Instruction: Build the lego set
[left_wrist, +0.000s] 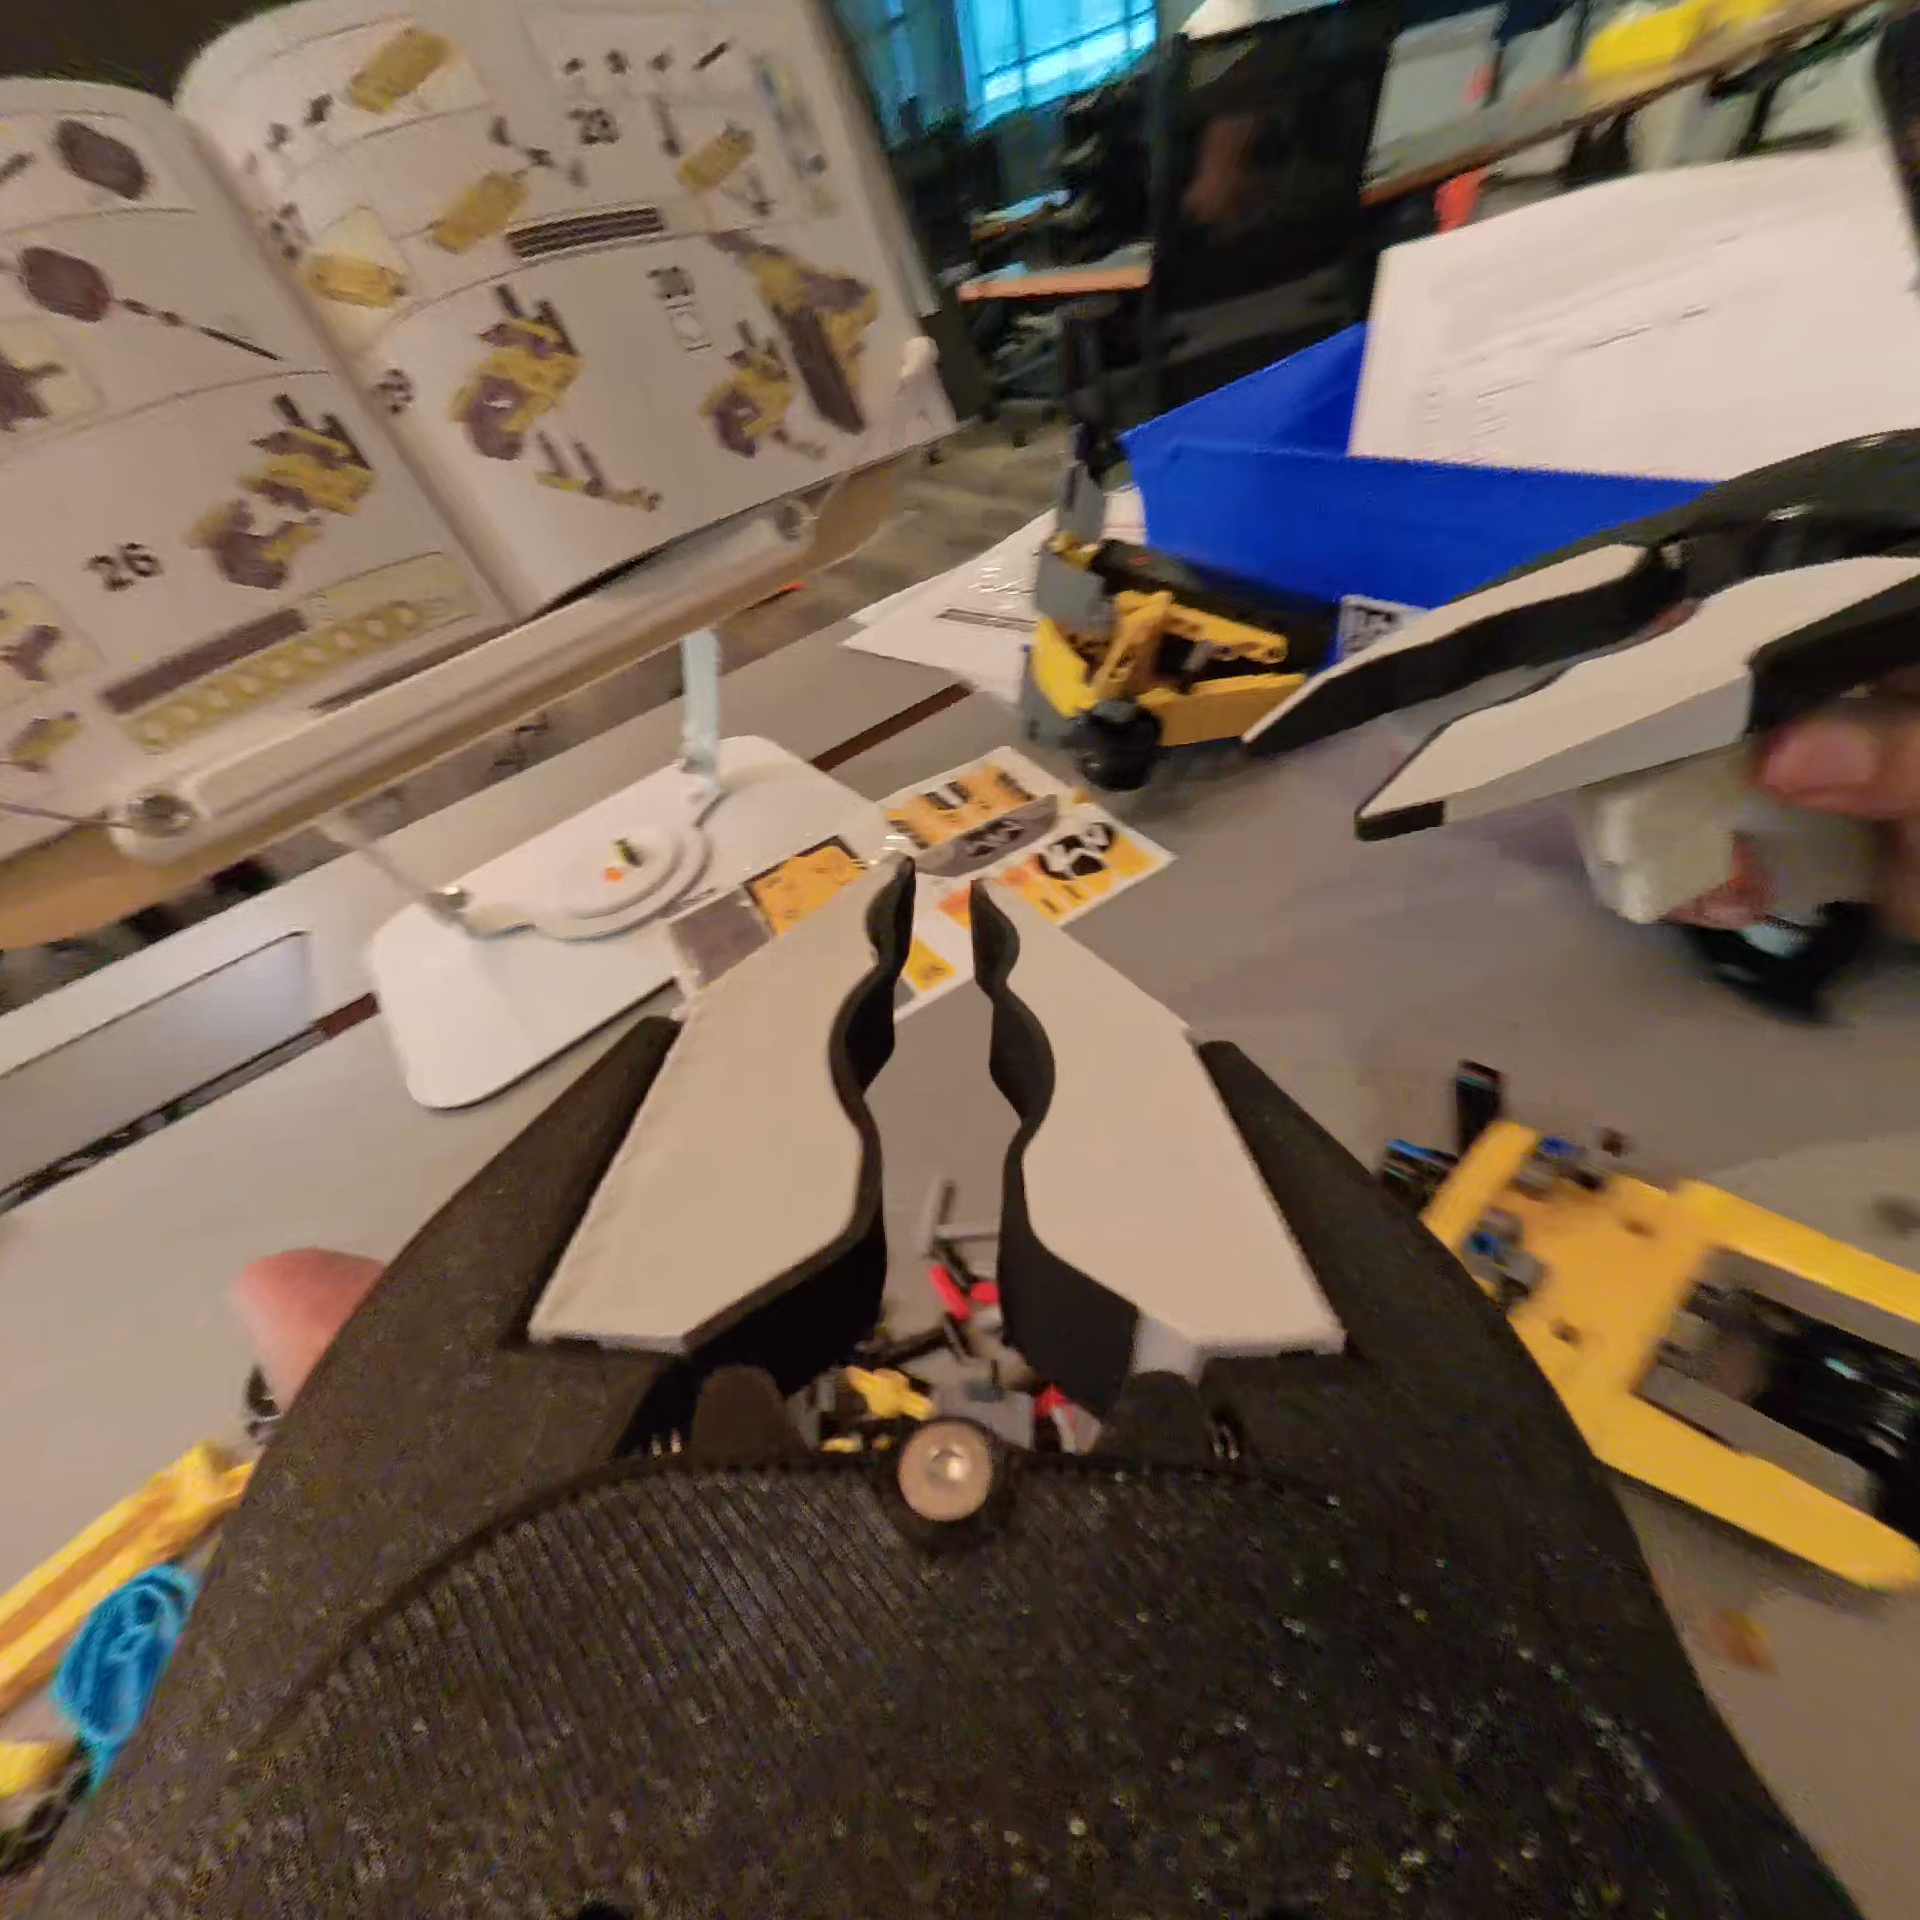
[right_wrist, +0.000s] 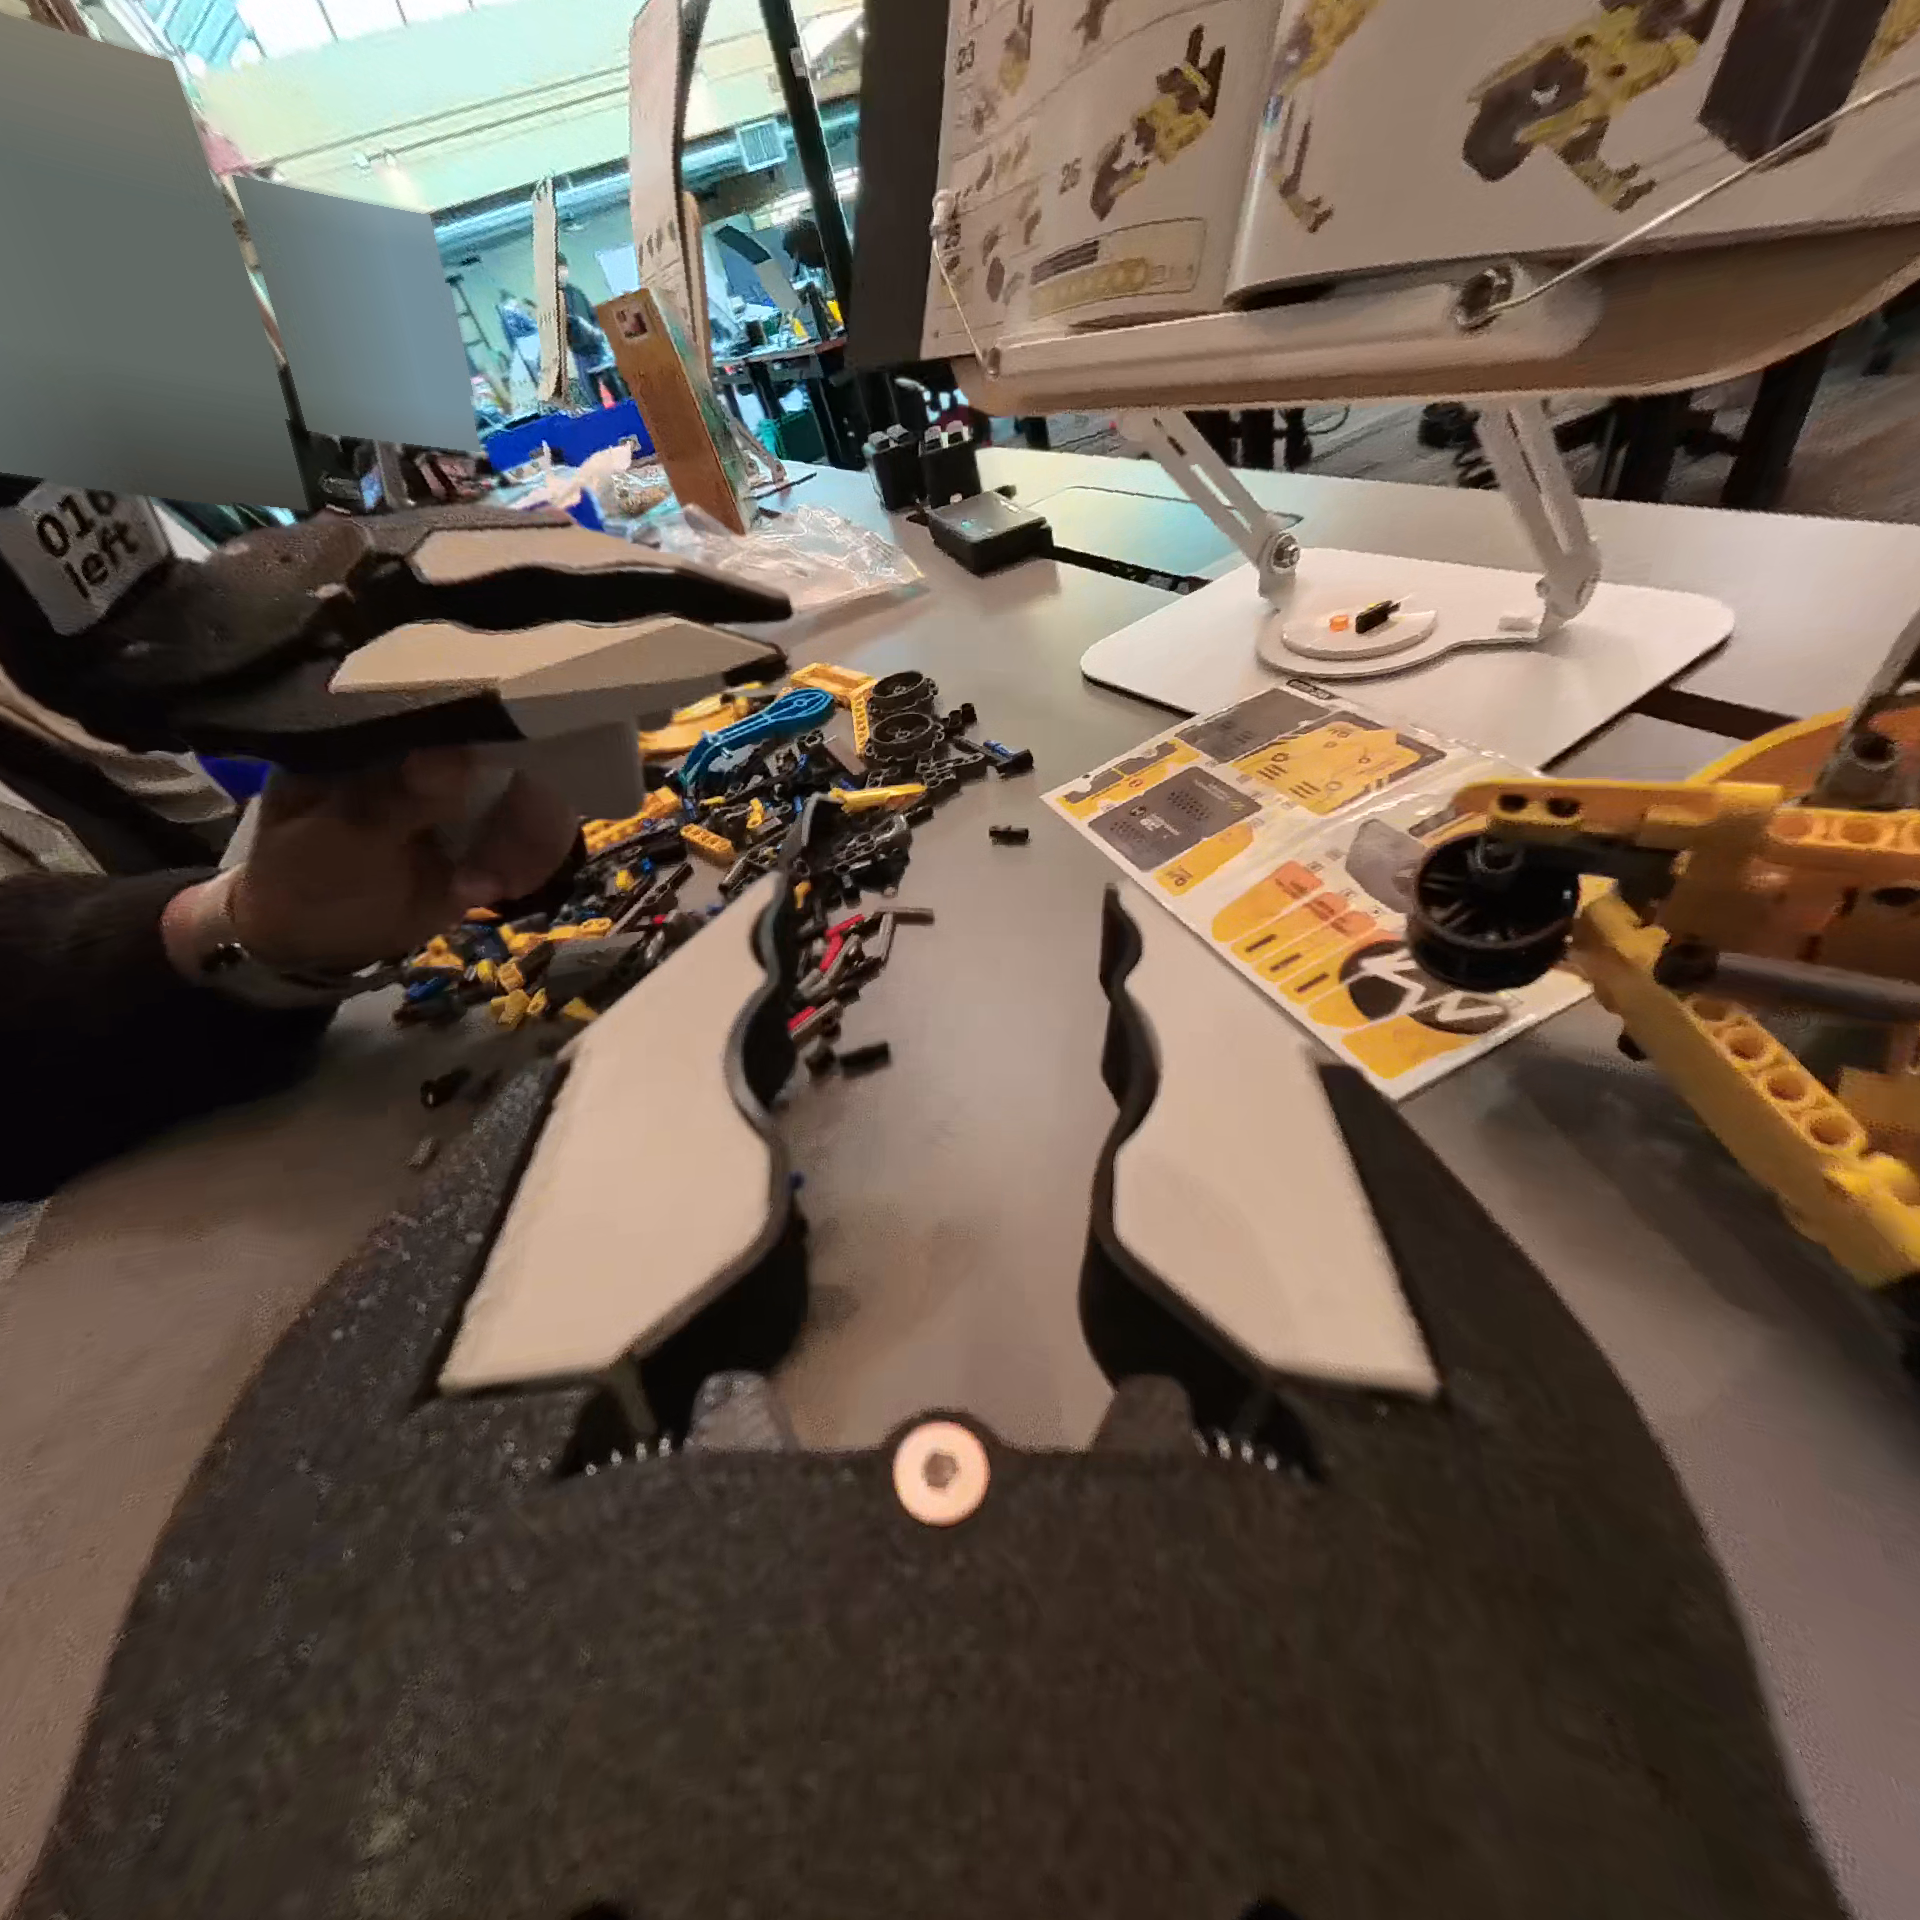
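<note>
At frame centre the left gripper (left_wrist: 940, 894) hovers nearly closed, empty, above loose parts (right_wrist: 769, 821). Right gripper (right_wrist: 940, 914) gapes empty; the model (right_wrist: 1704, 894), lower right, looks part-built.

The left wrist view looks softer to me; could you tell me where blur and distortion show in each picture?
Left wrist view: motion blur smears the instruction booklet and yellow model. Right wrist view: sharper on the loose parts pile, though wide-angle bending curves the book stand.
</note>
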